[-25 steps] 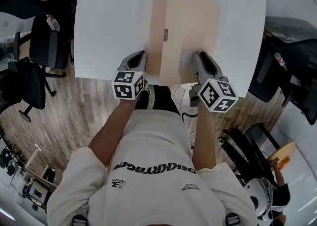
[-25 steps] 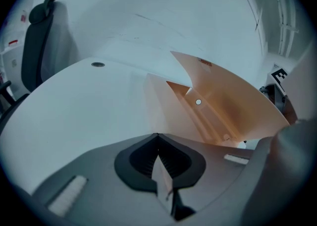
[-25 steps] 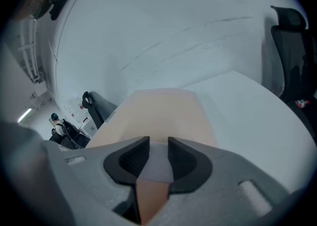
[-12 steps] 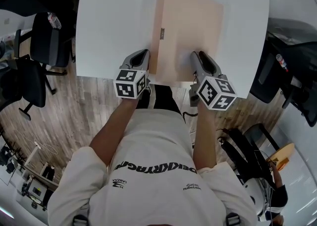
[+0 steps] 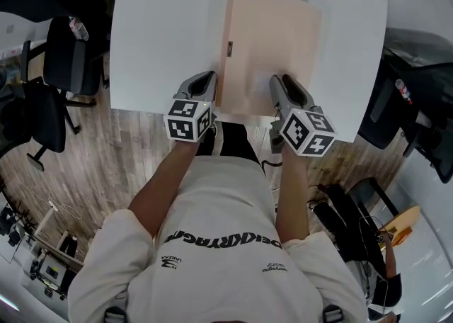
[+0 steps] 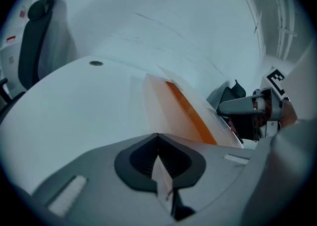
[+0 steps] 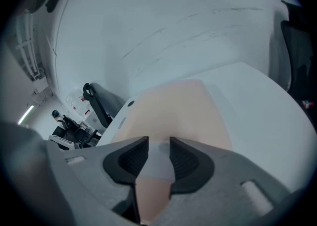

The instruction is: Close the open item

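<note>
While the white table (image 5: 156, 31) is being occupied across its middle by the peach folder (image 5: 276, 38), lying flat with its cover seemingly down, little is judged to be remaining. At the folder's 7 o'clock corner the left hand-held gripper (image 5: 209, 76) is being kept with jaws together, nothing clearly held. At 5 o'clock the right hand-held gripper (image 5: 277, 81) is being held over the cover, its jaws having just been opening, pinching nothing. It is best being lifted straight off, so no cover is being dragged open.
</note>
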`<state>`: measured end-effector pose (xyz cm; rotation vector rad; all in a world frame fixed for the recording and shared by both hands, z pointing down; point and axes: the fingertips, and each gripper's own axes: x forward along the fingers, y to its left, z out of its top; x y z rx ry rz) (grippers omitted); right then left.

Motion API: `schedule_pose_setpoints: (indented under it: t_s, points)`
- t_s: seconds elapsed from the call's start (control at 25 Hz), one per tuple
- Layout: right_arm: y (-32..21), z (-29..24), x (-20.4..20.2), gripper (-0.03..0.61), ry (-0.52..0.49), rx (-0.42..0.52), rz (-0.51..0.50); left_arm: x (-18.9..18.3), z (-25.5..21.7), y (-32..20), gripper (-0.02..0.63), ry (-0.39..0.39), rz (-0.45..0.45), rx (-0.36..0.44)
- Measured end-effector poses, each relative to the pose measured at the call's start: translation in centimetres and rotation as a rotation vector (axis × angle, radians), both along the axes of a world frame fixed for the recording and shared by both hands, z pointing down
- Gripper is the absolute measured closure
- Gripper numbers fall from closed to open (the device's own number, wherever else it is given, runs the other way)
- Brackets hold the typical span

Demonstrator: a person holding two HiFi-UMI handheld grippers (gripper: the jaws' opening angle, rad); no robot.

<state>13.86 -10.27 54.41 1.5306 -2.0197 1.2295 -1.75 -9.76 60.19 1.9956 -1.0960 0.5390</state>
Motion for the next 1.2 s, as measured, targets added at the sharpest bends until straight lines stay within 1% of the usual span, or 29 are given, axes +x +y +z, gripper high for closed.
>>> schedule_pose_setpoints:
  t_s: [1.2]
  points:
    - [0.3, 1.4, -1.4, 0.434, -0.004, -0.070, -0.067, 0.2, 0.3, -0.4, 0.614, 0.001, 0.007, -0.006]
